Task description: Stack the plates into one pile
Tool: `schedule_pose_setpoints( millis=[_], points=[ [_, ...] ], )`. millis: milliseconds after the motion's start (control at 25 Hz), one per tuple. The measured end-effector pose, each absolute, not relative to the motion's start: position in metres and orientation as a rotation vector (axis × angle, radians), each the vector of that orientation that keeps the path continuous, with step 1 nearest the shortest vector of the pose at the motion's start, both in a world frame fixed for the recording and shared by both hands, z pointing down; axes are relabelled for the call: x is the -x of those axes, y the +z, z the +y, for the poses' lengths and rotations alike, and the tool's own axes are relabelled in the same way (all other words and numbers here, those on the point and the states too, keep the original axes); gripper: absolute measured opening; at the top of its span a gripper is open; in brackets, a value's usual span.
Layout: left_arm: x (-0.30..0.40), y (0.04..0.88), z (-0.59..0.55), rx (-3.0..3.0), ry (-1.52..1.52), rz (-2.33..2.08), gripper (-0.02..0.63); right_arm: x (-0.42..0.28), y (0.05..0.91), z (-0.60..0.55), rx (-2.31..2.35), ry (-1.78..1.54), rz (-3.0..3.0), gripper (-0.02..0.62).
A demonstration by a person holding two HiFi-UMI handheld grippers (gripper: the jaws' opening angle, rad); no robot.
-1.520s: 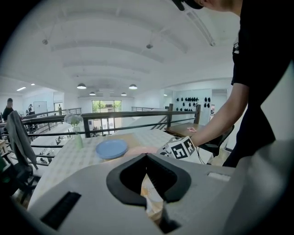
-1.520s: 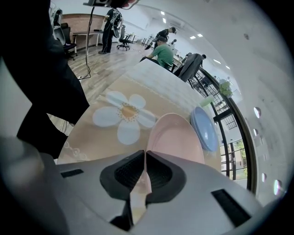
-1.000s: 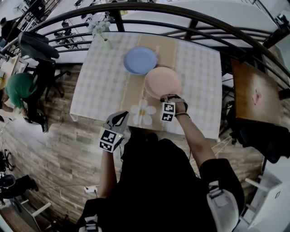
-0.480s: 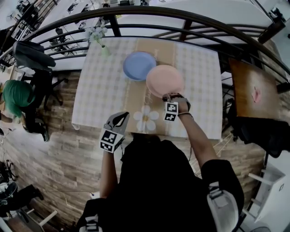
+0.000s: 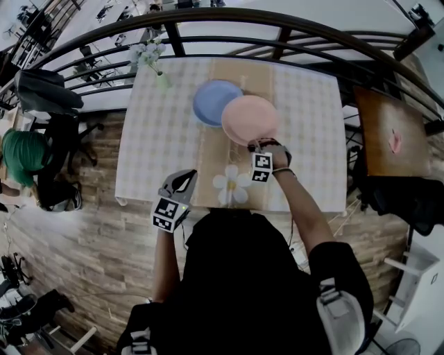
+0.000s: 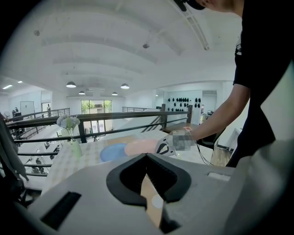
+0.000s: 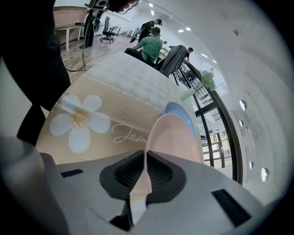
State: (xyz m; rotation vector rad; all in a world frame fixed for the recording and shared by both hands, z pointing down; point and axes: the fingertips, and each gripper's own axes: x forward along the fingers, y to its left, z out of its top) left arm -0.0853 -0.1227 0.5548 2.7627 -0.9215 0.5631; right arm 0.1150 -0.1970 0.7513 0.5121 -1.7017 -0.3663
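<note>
My right gripper (image 5: 258,147) is shut on the near rim of the pink plate (image 5: 250,119) and holds it just above the table. The plate's far left edge overlaps the blue plate (image 5: 211,100), which lies flat on the beige runner. In the right gripper view the pink plate (image 7: 177,137) stretches away from the jaws, with the blue plate (image 7: 181,112) showing behind it. At the table's front edge, left of the runner, my left gripper (image 5: 182,180) has its jaws together with nothing between them. Its own view shows the blue plate (image 6: 112,151) and pink plate (image 6: 140,147) far ahead.
The checked table (image 5: 152,139) carries a runner with a daisy print (image 5: 232,186) and a small flower vase (image 5: 161,80) at its far left corner. A dark railing (image 5: 229,17) curves behind the table. A wooden table (image 5: 392,135) stands to the right.
The right gripper has carried the pink plate further from me and toward the blue plate, so it now overlaps the blue plate's edge. The left gripper has come forward along the table's front edge.
</note>
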Motion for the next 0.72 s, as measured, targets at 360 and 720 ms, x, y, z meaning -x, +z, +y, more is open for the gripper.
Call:
schedule_pose_setpoints(
  millis=[360,720],
  points=[
    [0.113,0.56,-0.152,-2.767,0.566,-0.909,0.0,-0.087,0.752,-0.229,-0.532,-0.373,-1.698,0.018],
    [0.134,0.566,-0.174,-2.759,0.567,-0.897,0.0,-0.061,0.756,-0.253,-0.528,-0.363,-1.71,0.018]
  ],
)
